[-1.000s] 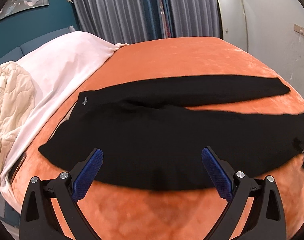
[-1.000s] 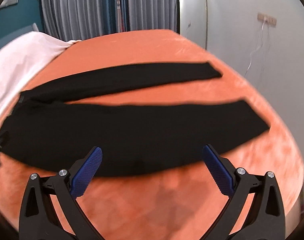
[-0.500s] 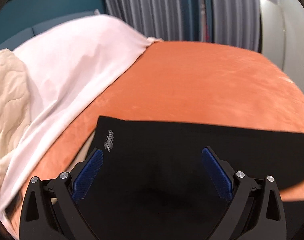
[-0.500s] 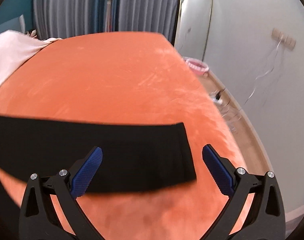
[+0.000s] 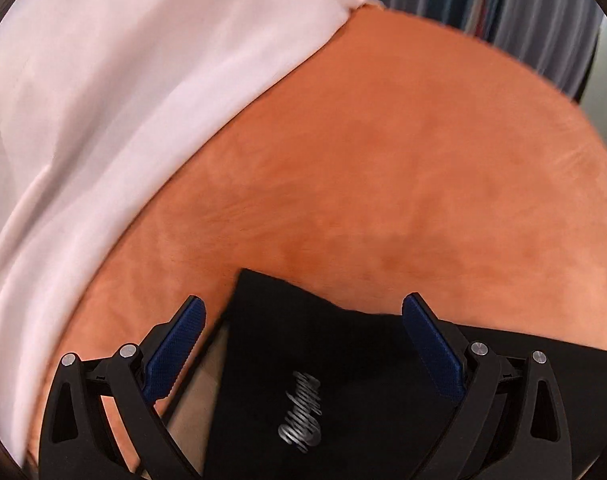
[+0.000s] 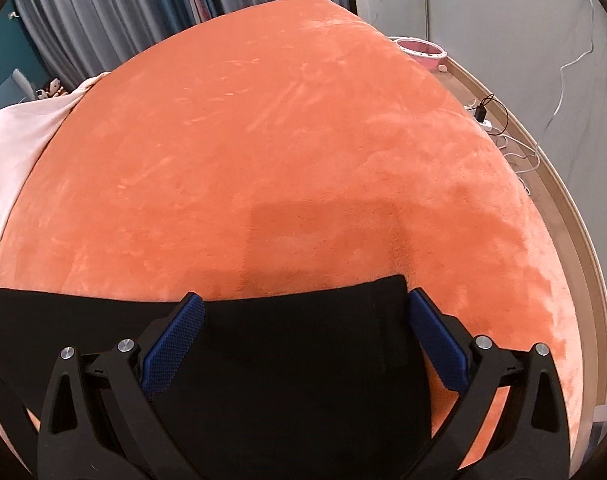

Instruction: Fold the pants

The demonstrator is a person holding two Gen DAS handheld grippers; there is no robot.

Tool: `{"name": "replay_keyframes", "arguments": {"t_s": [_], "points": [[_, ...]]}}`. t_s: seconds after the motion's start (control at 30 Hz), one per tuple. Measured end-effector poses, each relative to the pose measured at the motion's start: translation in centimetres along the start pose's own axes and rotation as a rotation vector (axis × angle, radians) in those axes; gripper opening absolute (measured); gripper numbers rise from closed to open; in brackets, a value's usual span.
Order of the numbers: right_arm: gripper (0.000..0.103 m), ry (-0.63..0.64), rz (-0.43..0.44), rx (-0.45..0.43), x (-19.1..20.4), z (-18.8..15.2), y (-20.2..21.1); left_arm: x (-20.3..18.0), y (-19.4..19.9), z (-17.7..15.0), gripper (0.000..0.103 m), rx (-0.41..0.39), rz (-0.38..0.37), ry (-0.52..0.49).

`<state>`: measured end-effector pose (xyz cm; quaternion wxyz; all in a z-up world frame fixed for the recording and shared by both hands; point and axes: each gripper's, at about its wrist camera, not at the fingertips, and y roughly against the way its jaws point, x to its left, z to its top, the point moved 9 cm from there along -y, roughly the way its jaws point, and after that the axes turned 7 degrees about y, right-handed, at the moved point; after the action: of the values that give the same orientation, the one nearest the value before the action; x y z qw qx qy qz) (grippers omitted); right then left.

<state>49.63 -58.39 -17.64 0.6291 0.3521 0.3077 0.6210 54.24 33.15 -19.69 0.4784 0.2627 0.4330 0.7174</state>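
Evidently I had swept both grippers forward within a second: left gripper [image 5: 303, 344] gaped over the waist corner of the pants [image 5: 343, 380], right gripper [image 6: 303, 340] gaped over the far leg's cuff; pants lay flat on the orange bedspread [image 6: 303, 140], ungrasped. I judged both far ends ready for pinching; the first fold hadn't begun.

Silver script logo [image 5: 301, 414] (illegible) on pants [image 5: 343, 360].
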Motion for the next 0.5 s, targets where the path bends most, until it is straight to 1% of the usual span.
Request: {"name": "replay_keyframes", "arguments": {"t_s": [0.03,0.07,0.1,0.13,0.17,0.2,0.23,0.27,0.33,0.43,0.5], "points": [[0.098,0.002,-0.005,-0.004,0.1,0.0,0.0,0.0,-0.5,0.0,0.096,0.011,0.001,-0.002],[0.098,0.009,-0.010,-0.012,0.1,0.1,-0.1,0.1,-1.2,-0.3,0.091,0.030,0.010,-0.007],[0.091,0.023,-0.024,-0.014,0.3,0.1,-0.1,0.0,-1.8,-0.4,0.074,0.048,0.007,-0.012],[0.081,0.035,-0.039,-0.013,0.5,0.1,-0.2,-0.4,-2.1,-0.7,0.069,0.066,-0.017,-0.012],[0.061,0.051,-0.065,-0.015,0.5,-0.1,0.0,-0.4,-1.9,-0.6,0.053,0.044,-0.014,-0.014],[0.043,0.054,-0.061,-0.019,0.5,-0.1,0.1,-0.7,-1.2,-0.5,0.011,0.008,-0.007,-0.034],[0.022,0.045,-0.030,-0.026,0.7,-0.1,0.5,-0.8,-0.7,-0.6,0.004,-0.001,-0.004,-0.037],[0.018,0.035,-0.001,-0.031,0.8,-0.1,0.9,-0.7,0.0,-0.6,0.003,-0.010,-0.022,-0.025],[0.014,0.065,-0.013,-0.065,1.7,0.1,2.6,-0.2,2.4,-0.4,0.003,-0.057,-0.065,0.001],[0.014,0.090,-0.007,-0.129,2.7,-0.1,6.2,0.6,6.9,-0.8,0.003,-0.116,-0.130,0.009],[0.014,0.099,0.005,-0.166,3.2,-0.5,8.8,1.4,10.3,-1.7,0.003,-0.137,-0.177,-0.006]]}}
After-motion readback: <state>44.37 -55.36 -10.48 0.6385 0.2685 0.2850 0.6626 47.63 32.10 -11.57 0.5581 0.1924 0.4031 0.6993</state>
